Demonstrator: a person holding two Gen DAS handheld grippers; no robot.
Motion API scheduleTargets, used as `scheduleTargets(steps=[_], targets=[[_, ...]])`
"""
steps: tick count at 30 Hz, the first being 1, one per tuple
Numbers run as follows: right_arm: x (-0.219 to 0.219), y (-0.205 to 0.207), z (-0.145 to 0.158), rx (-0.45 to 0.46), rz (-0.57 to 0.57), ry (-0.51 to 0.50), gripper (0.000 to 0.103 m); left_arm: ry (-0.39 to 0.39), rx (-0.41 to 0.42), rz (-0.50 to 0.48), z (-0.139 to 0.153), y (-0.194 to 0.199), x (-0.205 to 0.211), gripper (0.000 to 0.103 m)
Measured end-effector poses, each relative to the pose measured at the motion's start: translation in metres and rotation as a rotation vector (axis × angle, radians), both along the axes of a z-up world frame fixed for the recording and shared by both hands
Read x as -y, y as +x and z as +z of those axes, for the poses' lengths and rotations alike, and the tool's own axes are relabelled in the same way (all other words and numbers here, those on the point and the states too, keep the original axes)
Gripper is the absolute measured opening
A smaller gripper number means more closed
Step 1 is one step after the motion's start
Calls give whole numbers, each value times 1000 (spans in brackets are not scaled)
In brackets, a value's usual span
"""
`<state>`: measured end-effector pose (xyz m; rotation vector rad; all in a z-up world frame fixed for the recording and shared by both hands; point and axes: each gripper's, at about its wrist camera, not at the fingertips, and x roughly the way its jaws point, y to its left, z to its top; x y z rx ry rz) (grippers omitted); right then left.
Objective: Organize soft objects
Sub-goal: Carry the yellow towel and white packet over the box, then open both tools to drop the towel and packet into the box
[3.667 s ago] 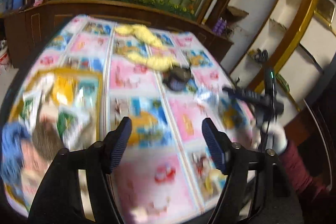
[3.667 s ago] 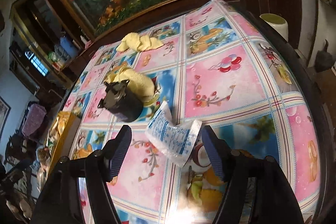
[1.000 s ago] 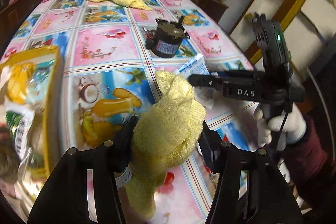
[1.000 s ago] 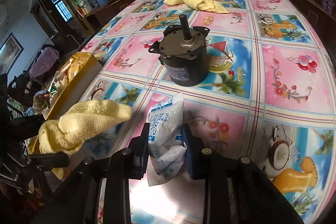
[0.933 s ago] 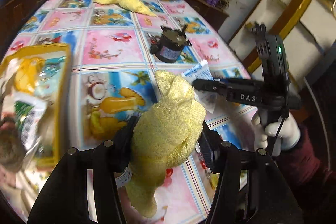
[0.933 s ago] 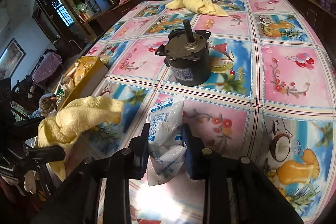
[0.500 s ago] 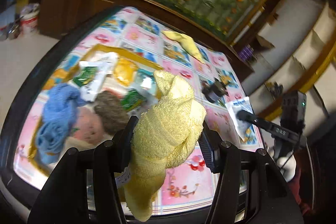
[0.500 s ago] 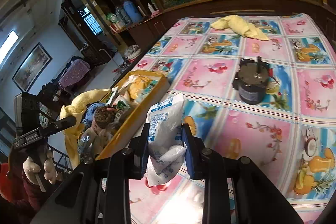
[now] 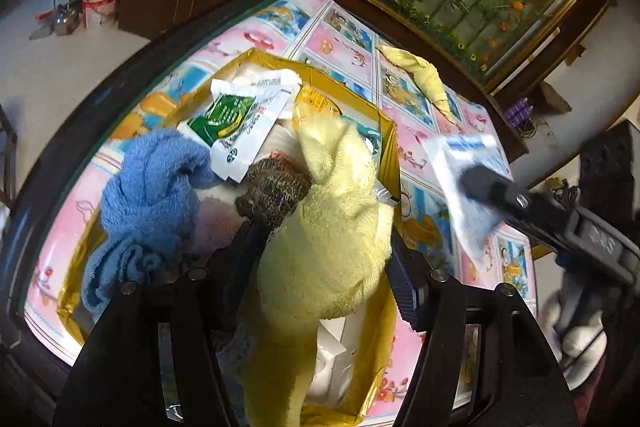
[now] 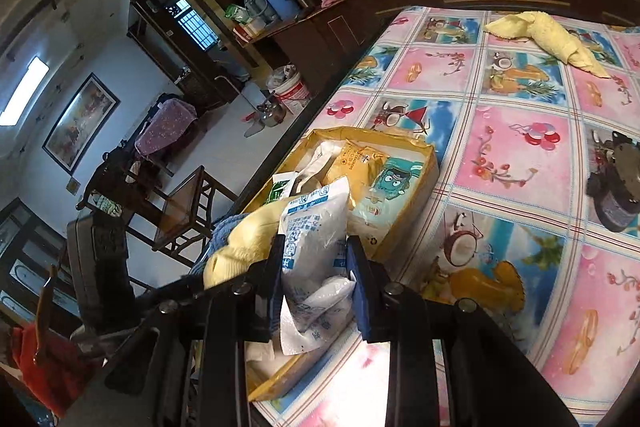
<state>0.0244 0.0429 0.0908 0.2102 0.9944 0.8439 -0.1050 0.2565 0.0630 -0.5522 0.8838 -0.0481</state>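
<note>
My left gripper (image 9: 324,267) hangs over the yellow box (image 9: 390,155). A yellow towel (image 9: 332,227) is between its fingers and droops down into the box. Its jaws are opening, but both pads still touch the towel. My right gripper (image 10: 316,283) is shut on a white and blue packet (image 10: 316,247) just beside the box's near rim (image 10: 424,179). The left wrist view shows that packet (image 9: 460,179) blurred at the right. A second yellow towel (image 10: 548,39) lies at the table's far side.
The box holds a blue towel (image 9: 152,199), a brown knitted thing (image 9: 276,191) and several packets. A black motor (image 10: 616,191) stands on the patterned tablecloth at the right. The box sits close to the table's left edge, with chairs and floor beyond. A gloved hand (image 9: 580,327) grips the right tool.
Both grippers have swung from the middle of the table to the yellow box, each with its load. The left jaws stand a little wider around the towel than before.
</note>
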Motion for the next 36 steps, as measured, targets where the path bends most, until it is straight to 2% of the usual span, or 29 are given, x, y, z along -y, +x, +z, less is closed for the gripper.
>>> scheduleTargets(steps=[2,5,8,13,16,22,27,29,32,33,35,36], targets=[[-10,11,-5,-18,-17,-10,28,-10,23,1,3,-5,-4,63],[-26,28,-14,-34,-36,-45,28,9,58,-1,11,-13,-7,70],[-42,43,-23,-63,-41,-58,28,4,88,-5,17,-22,-13,71],[-65,53,-35,-39,-58,-123,36,14,132,-60,21,-25,-7,71],[-64,52,-31,-13,-56,-127,41,-25,157,-87,20,-26,-4,71],[-52,34,-1,107,-53,-123,47,-66,175,-16,22,-32,-18,71],[-39,8,3,68,10,-64,47,-52,201,47,30,-47,-25,71],[-33,-6,3,81,26,-62,47,-12,218,80,36,-54,-25,71],[-18,-25,4,124,16,-68,47,108,258,138,53,-66,-17,71],[-12,-30,4,142,7,-74,47,180,281,178,60,-72,-12,71],[-1,-38,4,168,-11,-84,47,372,347,287,78,-89,5,71],[4,-43,4,179,-16,-88,47,439,381,321,85,-97,14,78]])
